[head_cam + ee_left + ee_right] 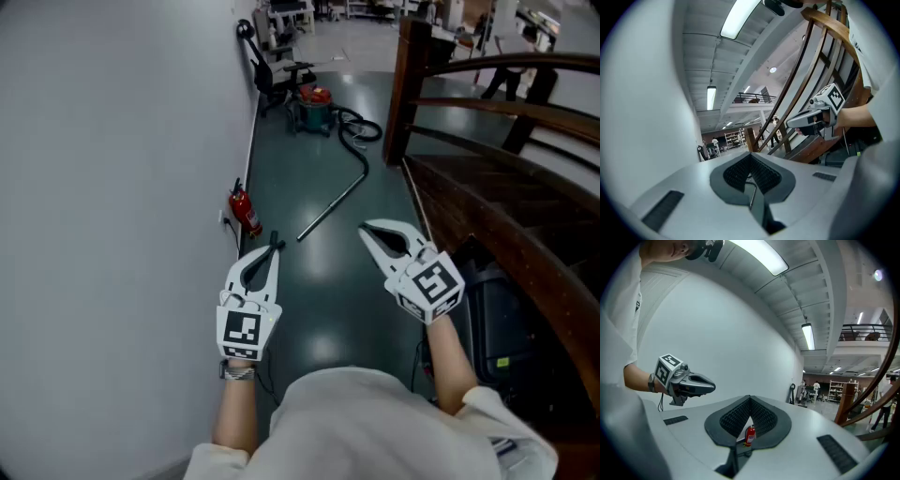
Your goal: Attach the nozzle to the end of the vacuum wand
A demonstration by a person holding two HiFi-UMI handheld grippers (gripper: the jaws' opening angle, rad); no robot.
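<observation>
Left gripper (274, 242), right gripper (366, 230) fingers closed, empty; vacuum wand (333, 206) ahead, floor (319, 291) open (wall (112, 187), staircase (506, 216) flank).

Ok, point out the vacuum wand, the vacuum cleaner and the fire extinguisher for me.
vacuum wand (332, 205): head view, middle of the metal tube.
vacuum cleaner (314, 110): head view, its canister body.
fire extinguisher (247, 214): head view, its red cylinder.

Wand (333, 208) on floor (314, 291), extinguisher (246, 212) by wall (112, 187)
</observation>
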